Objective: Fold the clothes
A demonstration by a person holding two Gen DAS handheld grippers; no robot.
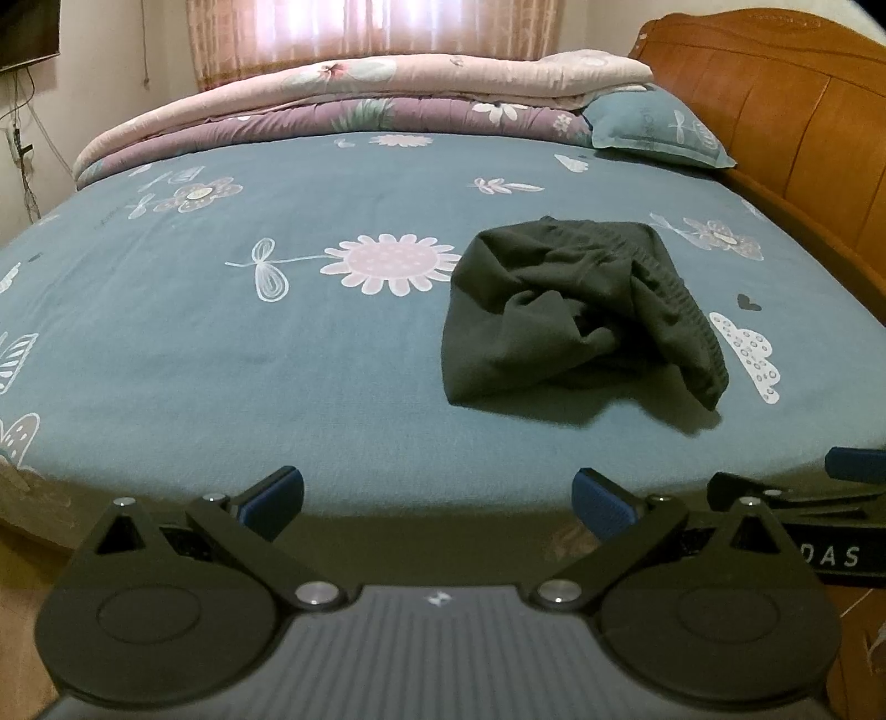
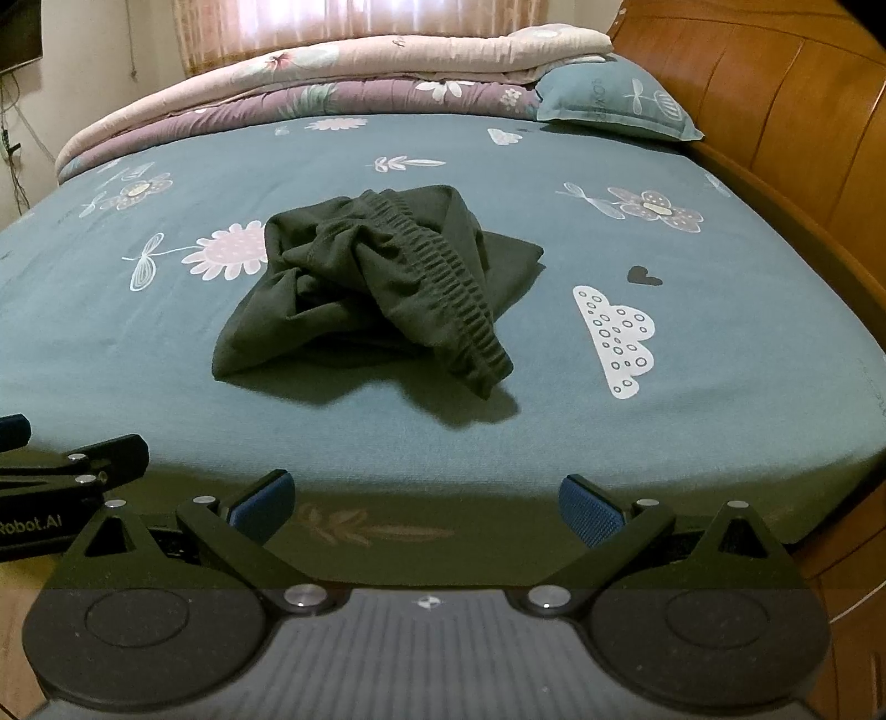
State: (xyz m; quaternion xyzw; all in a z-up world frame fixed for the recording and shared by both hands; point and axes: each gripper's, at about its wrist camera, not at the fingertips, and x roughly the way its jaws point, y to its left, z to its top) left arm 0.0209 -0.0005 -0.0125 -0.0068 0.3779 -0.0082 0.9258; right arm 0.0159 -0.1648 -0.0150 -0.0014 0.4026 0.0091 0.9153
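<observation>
A dark green garment (image 1: 581,310) with a ribbed elastic waistband lies crumpled in a heap on the blue flowered bed sheet (image 1: 277,354). In the right wrist view the same garment (image 2: 376,288) sits near the middle of the bed, waistband (image 2: 454,288) running toward me. My left gripper (image 1: 437,498) hovers at the bed's near edge, open, nothing between its blue pads. My right gripper (image 2: 426,501) is also open and empty at the near edge, well short of the garment. Each gripper shows at the side of the other's view.
Folded pink and purple quilts (image 1: 343,99) are stacked along the far side of the bed. A blue pillow (image 1: 653,130) lies by the wooden headboard (image 1: 775,111) on the right. Curtains (image 1: 376,27) hang behind. A wall-mounted screen (image 1: 27,33) and cables are at far left.
</observation>
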